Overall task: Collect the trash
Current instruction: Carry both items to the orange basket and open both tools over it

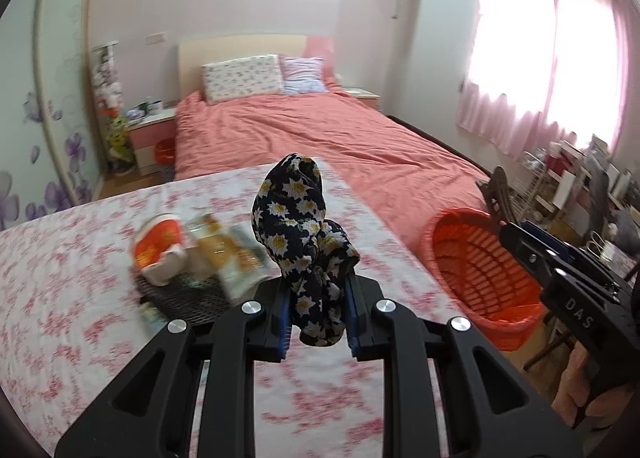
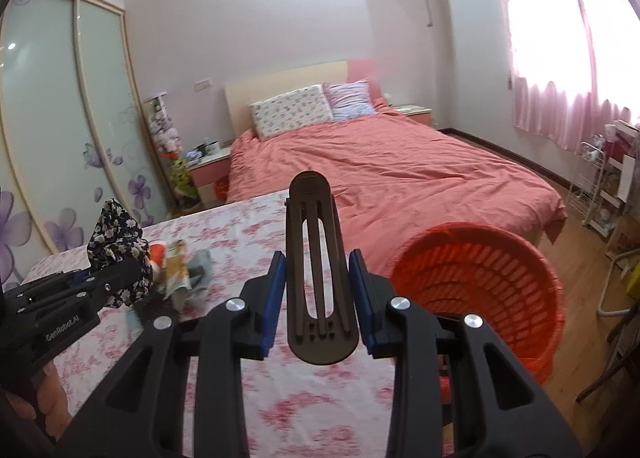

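Note:
My left gripper (image 1: 316, 318) is shut on a dark floral cloth (image 1: 304, 234), held above the table with the pink flowered cover (image 1: 60, 278). It shows at the left of the right wrist view (image 2: 116, 254). My right gripper (image 2: 322, 298) is shut on a flat dark brown slotted plastic piece (image 2: 320, 278), close to the orange basket (image 2: 480, 290). The basket (image 1: 480, 270) stands past the table's right edge. A red and white paper cup (image 1: 160, 250) and a food wrapper (image 1: 228, 250) lie on a black mesh mat (image 1: 184, 298).
A bed with a salmon cover (image 1: 312, 138) lies behind the table. A wire rack with clutter (image 2: 600, 186) stands at the right under the pink curtains (image 2: 560, 58). A pink nightstand (image 1: 154, 138) and sliding wardrobe doors (image 2: 60, 118) are at the left.

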Available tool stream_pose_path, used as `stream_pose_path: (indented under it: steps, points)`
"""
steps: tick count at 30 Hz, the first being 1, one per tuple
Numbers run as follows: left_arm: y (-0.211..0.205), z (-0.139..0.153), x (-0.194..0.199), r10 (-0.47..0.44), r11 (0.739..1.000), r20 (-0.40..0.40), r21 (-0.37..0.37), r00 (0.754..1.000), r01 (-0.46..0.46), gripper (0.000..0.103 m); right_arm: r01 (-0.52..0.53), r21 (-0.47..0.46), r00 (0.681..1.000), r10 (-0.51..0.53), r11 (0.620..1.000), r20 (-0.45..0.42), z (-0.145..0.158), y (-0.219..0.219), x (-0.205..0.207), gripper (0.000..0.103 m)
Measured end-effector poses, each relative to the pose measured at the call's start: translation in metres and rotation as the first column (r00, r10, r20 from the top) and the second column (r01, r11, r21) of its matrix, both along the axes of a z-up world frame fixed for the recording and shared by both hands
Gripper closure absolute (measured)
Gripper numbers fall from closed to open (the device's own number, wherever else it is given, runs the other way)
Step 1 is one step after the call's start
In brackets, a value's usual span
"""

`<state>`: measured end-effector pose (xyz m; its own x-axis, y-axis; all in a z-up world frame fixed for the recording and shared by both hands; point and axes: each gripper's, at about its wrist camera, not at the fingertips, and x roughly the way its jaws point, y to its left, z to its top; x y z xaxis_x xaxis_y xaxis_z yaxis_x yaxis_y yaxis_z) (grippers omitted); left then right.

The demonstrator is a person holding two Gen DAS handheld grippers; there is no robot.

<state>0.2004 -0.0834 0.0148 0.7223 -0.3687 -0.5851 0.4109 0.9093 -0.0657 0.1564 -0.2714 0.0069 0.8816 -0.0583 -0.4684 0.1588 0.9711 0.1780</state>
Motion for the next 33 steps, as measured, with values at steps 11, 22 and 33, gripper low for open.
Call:
stream_pose_path:
  steps: [11, 22, 33]
  points:
    - [-0.075, -0.009, 0.001, -0.166, 0.986, -0.011, 0.0, 0.986, 0.166, 0.082, 0.121, 0.027, 0.993, -0.121, 0.992, 0.011, -0.009, -0.07, -0.015, 0.071]
    - [-0.152, -0.028, 0.003, -0.321, 0.947, -0.045, 0.014, 0.946, 0.322, 0.082, 0.211, 0.082, 0.978, -0.211, 0.974, -0.012, -0.03, -0.135, -0.017, 0.071]
    - [-0.202, -0.056, 0.017, -0.352, 0.933, -0.117, 0.035, 0.929, 0.358, 0.074, 0.24, 0.142, 0.971, -0.234, 0.96, -0.055, -0.059, -0.181, 0.004, 0.07]
